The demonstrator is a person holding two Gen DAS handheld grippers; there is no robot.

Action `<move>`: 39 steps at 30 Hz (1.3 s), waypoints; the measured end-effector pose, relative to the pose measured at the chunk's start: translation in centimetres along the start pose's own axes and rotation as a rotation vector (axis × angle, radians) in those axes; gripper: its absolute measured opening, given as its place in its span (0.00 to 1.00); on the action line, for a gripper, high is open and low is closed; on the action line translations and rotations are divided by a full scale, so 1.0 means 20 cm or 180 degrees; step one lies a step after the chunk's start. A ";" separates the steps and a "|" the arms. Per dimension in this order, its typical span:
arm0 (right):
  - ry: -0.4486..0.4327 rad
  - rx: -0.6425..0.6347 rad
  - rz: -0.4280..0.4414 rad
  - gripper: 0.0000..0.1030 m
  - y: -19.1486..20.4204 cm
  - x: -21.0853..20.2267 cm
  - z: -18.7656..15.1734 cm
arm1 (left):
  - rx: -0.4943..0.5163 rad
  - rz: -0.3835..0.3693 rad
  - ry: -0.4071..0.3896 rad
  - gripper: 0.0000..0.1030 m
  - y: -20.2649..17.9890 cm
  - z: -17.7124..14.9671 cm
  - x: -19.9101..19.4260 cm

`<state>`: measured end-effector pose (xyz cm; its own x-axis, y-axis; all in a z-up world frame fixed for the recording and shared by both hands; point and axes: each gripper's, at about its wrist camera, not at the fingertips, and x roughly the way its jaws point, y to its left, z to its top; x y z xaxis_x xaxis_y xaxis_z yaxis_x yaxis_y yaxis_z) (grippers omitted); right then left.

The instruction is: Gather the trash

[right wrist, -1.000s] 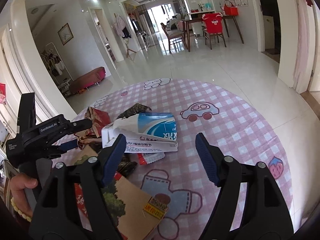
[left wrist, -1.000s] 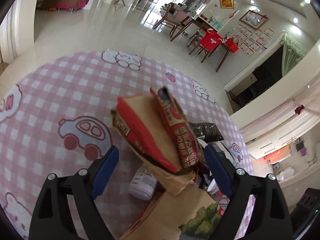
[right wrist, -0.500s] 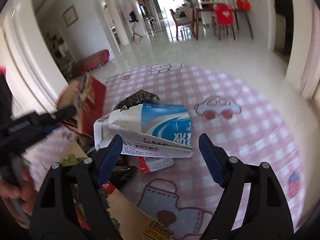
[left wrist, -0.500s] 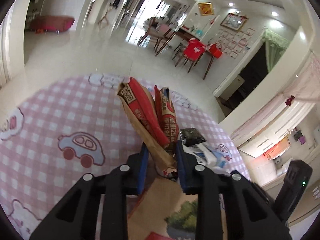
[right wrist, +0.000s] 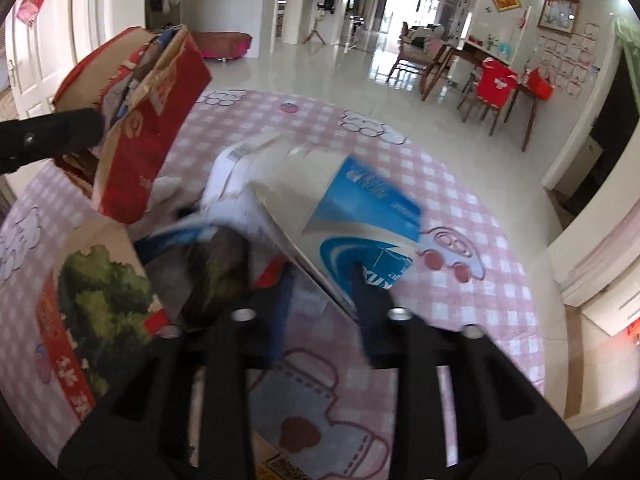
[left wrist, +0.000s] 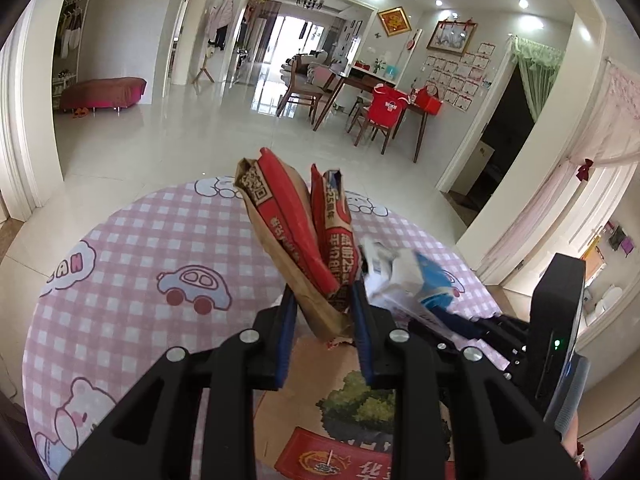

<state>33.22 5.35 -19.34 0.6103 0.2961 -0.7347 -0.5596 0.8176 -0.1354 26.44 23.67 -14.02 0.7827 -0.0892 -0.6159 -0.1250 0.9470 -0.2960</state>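
My left gripper (left wrist: 322, 320) is shut on a red and brown paper bag (left wrist: 296, 240) and holds it upright above the pink checked mat (left wrist: 140, 240). The bag also shows in the right wrist view (right wrist: 148, 120) at the upper left. My right gripper (right wrist: 320, 300) is shut on a blue and white carton (right wrist: 340, 216), lifted and tilted; the view is blurred. The carton shows in the left wrist view (left wrist: 412, 276) to the right of the bag.
A flat brown bag with a green tree print (left wrist: 356, 400) lies on the mat under both grippers, also in the right wrist view (right wrist: 100, 292). A dark crumpled wrapper (right wrist: 216, 264) lies beside it. White tiled floor (left wrist: 200, 128) surrounds the mat.
My left gripper closed on the paper bag and lifted it. My right gripper closed on the blue and white carton and raised it off the mat.
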 end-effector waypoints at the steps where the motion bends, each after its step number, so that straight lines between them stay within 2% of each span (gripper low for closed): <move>1: -0.0014 -0.0037 0.0006 0.17 0.01 -0.01 -0.01 | 0.0006 0.0000 -0.0016 0.25 -0.01 0.00 -0.02; 3: -0.0092 -0.0080 0.0031 0.06 0.02 -0.04 -0.04 | 0.0018 -0.0008 -0.0048 0.25 -0.01 0.00 -0.06; 6: -0.0254 0.0256 0.0246 0.05 -0.05 -0.11 -0.06 | 0.0068 0.0014 -0.0142 0.25 -0.04 -0.01 -0.13; 12: -0.0558 0.0739 0.0491 0.05 -0.20 -0.37 -0.12 | 0.0151 -0.0102 -0.0225 0.25 -0.17 0.00 -0.26; 15: -0.0743 0.0919 0.0576 0.06 -0.27 -0.54 -0.17 | 0.0250 -0.0243 -0.0195 0.25 -0.29 -0.02 -0.31; 19: -0.0928 0.1158 0.0563 0.06 -0.38 -0.76 -0.33 | 0.0405 -0.0489 -0.0091 0.25 -0.51 -0.10 -0.34; 24: -0.1076 0.1512 0.0375 0.06 -0.57 -1.00 -0.65 | 0.0697 -0.0848 0.0153 0.25 -0.85 -0.28 -0.33; 30: -0.1129 0.2091 -0.0133 0.06 -0.81 -1.26 -1.18 | 0.1143 -0.1253 0.0647 0.25 -1.34 -0.60 -0.23; 36: -0.1035 0.2664 -0.0546 0.06 -0.99 -1.38 -1.66 | 0.1586 -0.1481 0.1239 0.25 -1.76 -0.98 -0.03; 39: -0.0992 0.2927 -0.0709 0.06 -1.06 -1.41 -1.84 | 0.1775 -0.1502 0.1376 0.25 -1.93 -1.14 0.05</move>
<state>7.18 -38.46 -20.27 0.8423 0.0981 -0.5300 0.1571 0.8960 0.4154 18.09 -19.95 -19.81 0.3613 -0.5159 -0.7767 0.5640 0.7842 -0.2586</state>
